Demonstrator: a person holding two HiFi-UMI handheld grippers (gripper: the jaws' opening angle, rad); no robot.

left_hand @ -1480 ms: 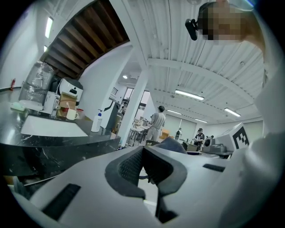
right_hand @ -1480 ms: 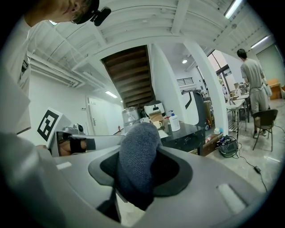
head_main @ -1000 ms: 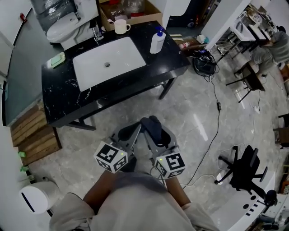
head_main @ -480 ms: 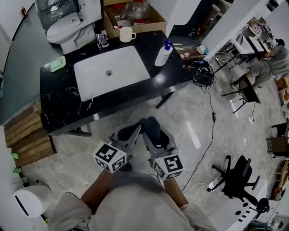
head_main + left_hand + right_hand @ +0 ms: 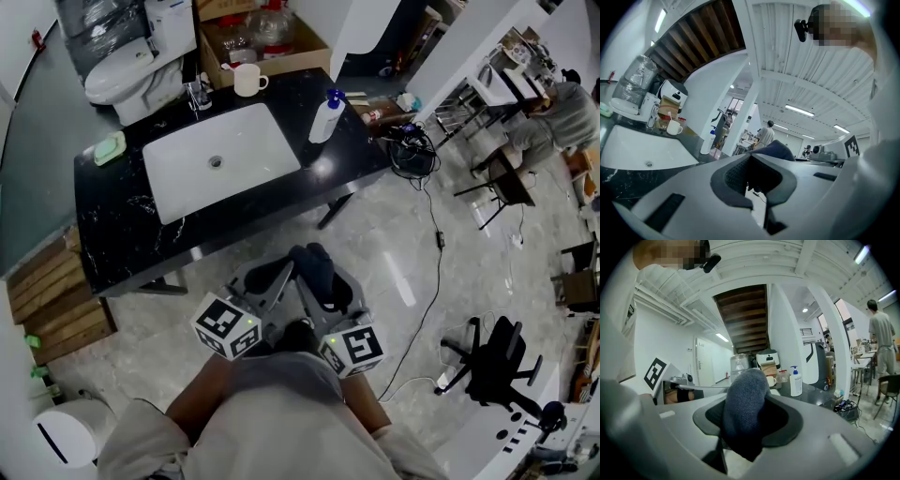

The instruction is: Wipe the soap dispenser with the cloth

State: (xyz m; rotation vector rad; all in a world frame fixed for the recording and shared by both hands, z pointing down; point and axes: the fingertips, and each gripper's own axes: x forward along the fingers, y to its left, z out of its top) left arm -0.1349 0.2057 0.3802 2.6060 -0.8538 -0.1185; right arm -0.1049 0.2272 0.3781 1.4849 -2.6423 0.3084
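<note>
The white soap dispenser [image 5: 327, 116] with a blue pump stands on the black counter [image 5: 122, 220], right of the white sink [image 5: 220, 159]. It also shows far ahead as a small soap dispenser [image 5: 795, 381] in the right gripper view and as a soap dispenser [image 5: 707, 141] in the left gripper view. My right gripper [image 5: 321, 274] is shut on a dark blue-grey cloth [image 5: 745, 401], which bulges up out of its jaws. Beside it my left gripper [image 5: 269, 277] is shut with nothing in it. Both are held close in front of the person, over the floor and well short of the counter.
A white mug [image 5: 247, 80], a faucet [image 5: 197, 94] and a green soap bar [image 5: 109, 148] sit on the counter. Behind it are a toilet [image 5: 122, 67] and a cardboard box [image 5: 267, 42]. A cable [image 5: 439, 239], an office chair [image 5: 495, 361] and wooden boards [image 5: 56, 291] lie around.
Both grippers keep their pose side by side, with the cloth still in the right one. The counter and dispenser have slid slightly left in the head view.
</note>
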